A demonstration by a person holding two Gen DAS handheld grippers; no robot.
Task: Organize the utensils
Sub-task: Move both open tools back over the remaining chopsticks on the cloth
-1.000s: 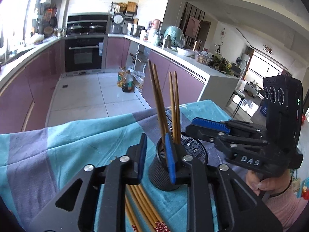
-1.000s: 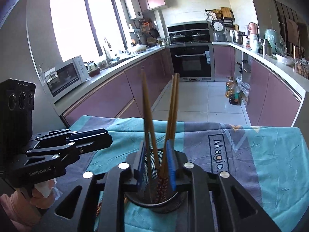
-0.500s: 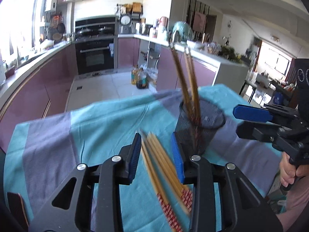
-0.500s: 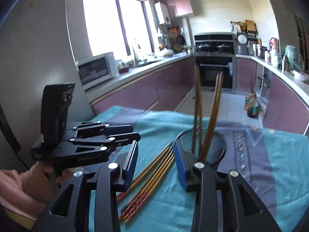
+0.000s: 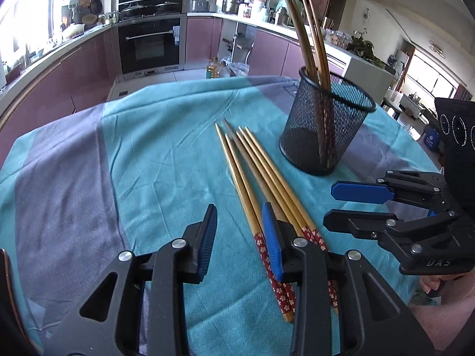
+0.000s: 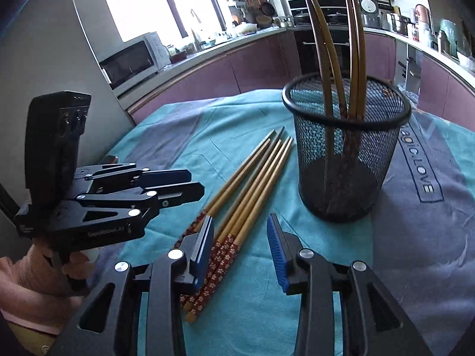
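A black mesh cup (image 5: 323, 127) stands upright on the teal tablecloth (image 5: 154, 136) and holds several wooden chopsticks (image 5: 308, 32); it shows too in the right wrist view (image 6: 344, 154). Several loose chopsticks (image 5: 255, 172) with red patterned ends lie flat beside it, also in the right wrist view (image 6: 246, 190). My left gripper (image 5: 240, 237) is open and empty, its right finger over the chopsticks' red ends. My right gripper (image 6: 240, 249) is open and empty above the same ends. Each gripper shows in the other's view: the right (image 5: 356, 204), the left (image 6: 184, 184).
The table edge curves round at the far side, with kitchen floor, purple cabinets (image 5: 267, 50) and an oven (image 5: 148, 44) beyond. A microwave (image 6: 133, 59) sits on the left counter. Printed lettering (image 6: 421, 166) marks the cloth right of the cup.
Both grippers have pulled back from the mesh cup and dropped lower. They have opened wider and now hover over the red ends of the loose chopsticks.
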